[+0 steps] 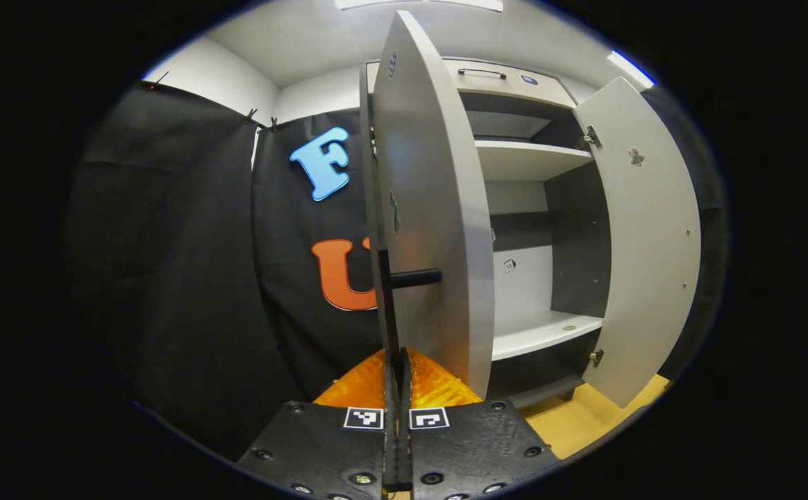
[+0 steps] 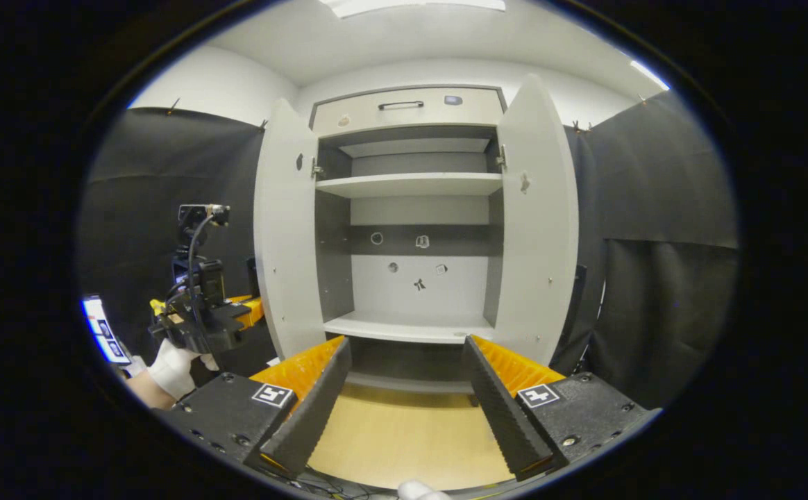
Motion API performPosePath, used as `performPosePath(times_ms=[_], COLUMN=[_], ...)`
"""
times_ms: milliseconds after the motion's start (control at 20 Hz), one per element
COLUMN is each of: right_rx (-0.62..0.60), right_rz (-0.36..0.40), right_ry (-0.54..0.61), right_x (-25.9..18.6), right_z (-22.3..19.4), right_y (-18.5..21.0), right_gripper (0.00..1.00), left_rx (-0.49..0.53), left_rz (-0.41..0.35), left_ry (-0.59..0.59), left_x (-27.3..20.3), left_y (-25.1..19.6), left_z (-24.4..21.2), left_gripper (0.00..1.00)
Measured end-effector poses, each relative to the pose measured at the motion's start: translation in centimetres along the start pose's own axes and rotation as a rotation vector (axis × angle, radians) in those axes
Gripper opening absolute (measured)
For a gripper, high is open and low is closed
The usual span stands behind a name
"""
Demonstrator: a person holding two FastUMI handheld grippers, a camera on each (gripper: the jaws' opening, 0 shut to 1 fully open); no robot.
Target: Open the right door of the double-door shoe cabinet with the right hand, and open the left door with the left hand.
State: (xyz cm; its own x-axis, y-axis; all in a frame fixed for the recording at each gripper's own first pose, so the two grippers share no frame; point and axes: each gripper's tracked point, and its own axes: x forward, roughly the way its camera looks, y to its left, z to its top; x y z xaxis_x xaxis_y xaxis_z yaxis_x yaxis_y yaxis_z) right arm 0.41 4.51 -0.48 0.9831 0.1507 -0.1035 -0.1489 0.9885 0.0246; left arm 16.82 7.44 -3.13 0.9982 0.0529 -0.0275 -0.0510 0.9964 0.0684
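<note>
In front of the shoe cabinet (image 2: 411,208), both tall doors stand upright & swung outward: left tool (image 1: 397,361) pinches left door's (image 1: 432,208) vertical black handle (image 1: 389,298); right tool (image 2: 404,396), jaws wide, holds nothing, apart from right door (image 2: 539,222).

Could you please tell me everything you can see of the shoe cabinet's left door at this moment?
The left door is a tall, plain pale-grey panel, matte like painted board, hinged at its top corner and swung wide open, upright. In the left gripper view it stands nearly edge-on, with its black bar handle on the outer face. The left gripper is shut on that handle.
</note>
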Motion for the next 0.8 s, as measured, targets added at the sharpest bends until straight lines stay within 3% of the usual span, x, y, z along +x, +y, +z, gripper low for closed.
performPosePath(times_ms=[100, 400, 800], right_rx=[-0.006, -0.013, -0.016], right_rz=[0.009, 0.012, 0.021], right_ry=[0.002, 0.002, 0.015], right_x=[-0.1, 0.1, 0.2], right_z=[-0.2, -0.2, -0.4], right_y=[0.4, 0.9, 1.0], right_gripper=[1.00, 1.00, 1.00], left_rx=[-0.017, -0.076, -0.062], left_rz=[0.008, -0.063, -0.079], left_ry=[0.000, -0.006, -0.007], left_x=[0.0, 0.4, 0.4], left_y=[1.2, 3.5, 3.6], left_z=[-0.2, -0.7, -0.6], left_gripper=[0.00, 0.00, 0.00])
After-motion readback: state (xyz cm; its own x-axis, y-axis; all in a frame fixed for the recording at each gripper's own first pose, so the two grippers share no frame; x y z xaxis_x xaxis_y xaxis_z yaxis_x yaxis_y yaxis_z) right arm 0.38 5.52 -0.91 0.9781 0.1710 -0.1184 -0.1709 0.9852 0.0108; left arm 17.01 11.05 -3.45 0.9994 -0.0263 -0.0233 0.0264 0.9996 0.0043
